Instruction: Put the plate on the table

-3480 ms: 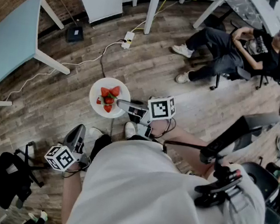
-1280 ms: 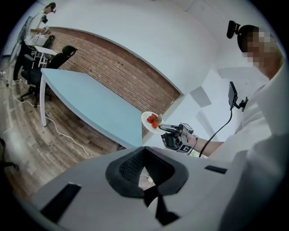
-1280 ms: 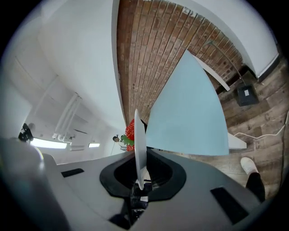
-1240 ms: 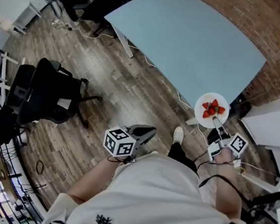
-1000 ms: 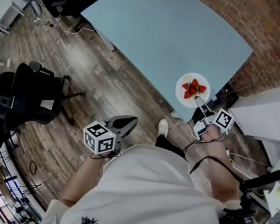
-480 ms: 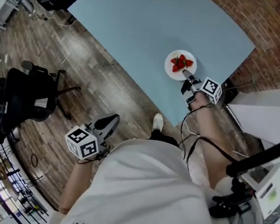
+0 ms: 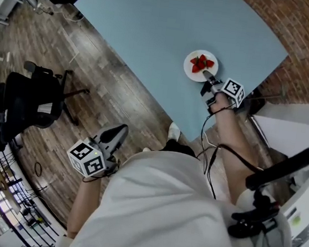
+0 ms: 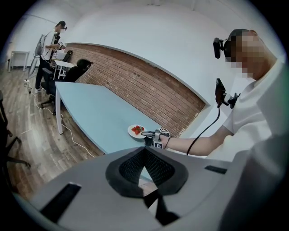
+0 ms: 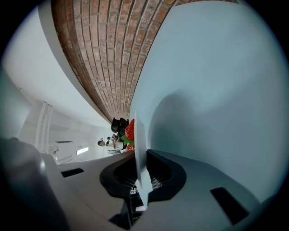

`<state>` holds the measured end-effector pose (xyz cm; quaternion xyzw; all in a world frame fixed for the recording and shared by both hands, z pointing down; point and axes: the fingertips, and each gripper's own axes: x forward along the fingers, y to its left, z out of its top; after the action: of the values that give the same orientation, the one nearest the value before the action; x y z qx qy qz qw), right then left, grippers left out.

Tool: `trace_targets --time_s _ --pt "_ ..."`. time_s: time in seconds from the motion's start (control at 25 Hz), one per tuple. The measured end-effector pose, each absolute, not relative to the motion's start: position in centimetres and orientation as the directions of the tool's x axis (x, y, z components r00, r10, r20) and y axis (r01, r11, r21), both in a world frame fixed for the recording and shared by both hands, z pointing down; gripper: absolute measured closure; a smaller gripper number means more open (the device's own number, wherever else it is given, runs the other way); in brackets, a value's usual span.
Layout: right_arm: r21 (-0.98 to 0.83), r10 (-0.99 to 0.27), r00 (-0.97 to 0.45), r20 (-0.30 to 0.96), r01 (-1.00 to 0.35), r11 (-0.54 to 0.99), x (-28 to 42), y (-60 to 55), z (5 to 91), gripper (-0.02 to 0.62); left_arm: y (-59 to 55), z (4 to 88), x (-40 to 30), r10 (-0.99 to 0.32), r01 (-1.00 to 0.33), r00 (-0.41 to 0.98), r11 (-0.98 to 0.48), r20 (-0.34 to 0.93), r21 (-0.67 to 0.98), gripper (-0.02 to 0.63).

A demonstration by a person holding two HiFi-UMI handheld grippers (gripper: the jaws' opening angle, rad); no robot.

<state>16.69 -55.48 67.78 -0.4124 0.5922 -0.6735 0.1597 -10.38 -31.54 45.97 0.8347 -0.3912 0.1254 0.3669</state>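
Plate (image 7: 189,69), white and round with strawberries (image 7: 201,62) heaped on it, sits level over the pale blue desk (image 7: 155,25), toward the desk's edge nearest the person. Whether its base touches the surface yet cannot be told.

The right tool (image 7: 205,76) is clamped on the plate's rim at the plate's 5 o'clock in the head view. In the right gripper view the thin rim (image 9: 138,149) runs edge-on between the pads, strawberries (image 9: 130,131) just beyond.

From that tool the plate extends toward 11 o'clock, further onto the desk. The set-down likely calls for a short descent before release.

The left tool (image 7: 117,136), jaws together and empty, hangs well apart at the plate's 7 o'clock over the wooden floor (image 7: 93,79), so the right hand is the nearer.
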Motion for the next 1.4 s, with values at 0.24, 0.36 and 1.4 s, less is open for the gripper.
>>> trace_targets --time_s 0.24,0.36,1.4 --pt "-0.921 -0.697 -0.603 0.388 -0.286 -0.264 17.2 -55.8 68.9 0.566 -32.0 45.8 -9.8 -0.549 -0.740 0.669 -0.424 0.502 0.523 0.606" --pt "-0.915 -0.691 -0.600 0.403 -0.287 -0.284 17.1 -55.4 69.0 0.567 -32.1 45.9 -9.6 -0.546 -0.731 0.678 -0.433 0.492 0.528 0.606" --pt "-0.737 -0.575 -0.513 0.638 -0.625 -0.259 18.3 -55.4 70.3 0.532 -32.0 45.4 -7.3 -0.513 -0.683 0.727 -0.473 0.456 0.557 0.606"
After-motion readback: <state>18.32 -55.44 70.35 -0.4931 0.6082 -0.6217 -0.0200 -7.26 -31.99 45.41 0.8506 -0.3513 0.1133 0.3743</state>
